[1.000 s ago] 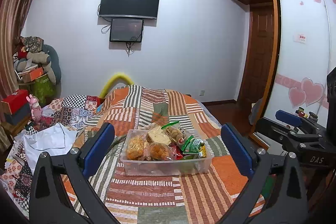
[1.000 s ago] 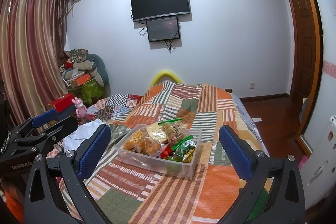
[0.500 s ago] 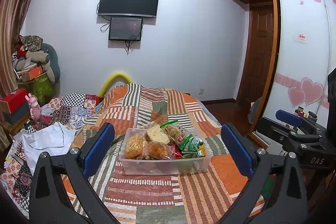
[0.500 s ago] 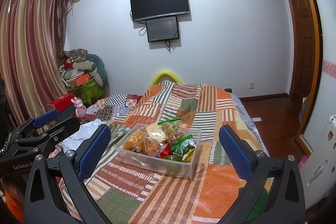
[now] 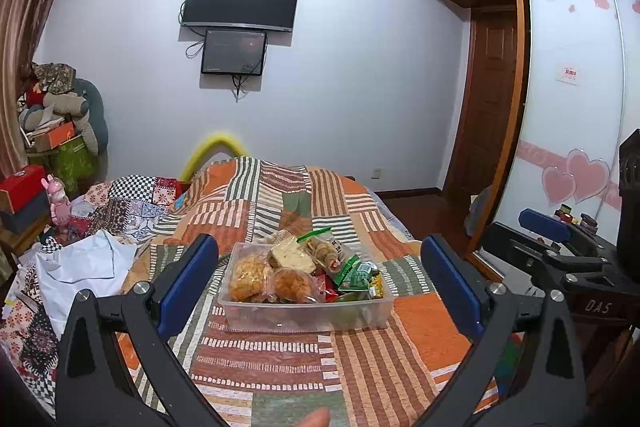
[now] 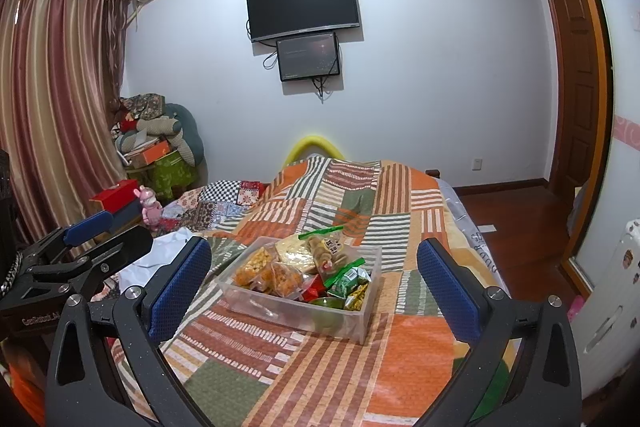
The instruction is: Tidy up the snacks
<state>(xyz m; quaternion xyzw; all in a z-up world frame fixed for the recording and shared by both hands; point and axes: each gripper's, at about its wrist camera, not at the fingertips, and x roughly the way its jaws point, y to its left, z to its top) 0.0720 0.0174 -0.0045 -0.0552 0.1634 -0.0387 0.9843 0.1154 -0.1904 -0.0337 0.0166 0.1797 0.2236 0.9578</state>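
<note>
Snack bin (image 5: 304, 315) on quilt (image 5: 360, 359), unobstructed

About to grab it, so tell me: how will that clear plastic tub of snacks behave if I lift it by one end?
The clear tub looks thin-walled, so it may flex. Heaped snack bags rise above the rim and could spill if tilted. It sits on a soft quilt, so pushing may snag.

A fingertip (image 5: 316, 419) was cut off at the bottom edge; the snack labels in the clear bin (image 5: 304, 315) were unreadable.

Even indoor light — fisheye-warped edges
</note>
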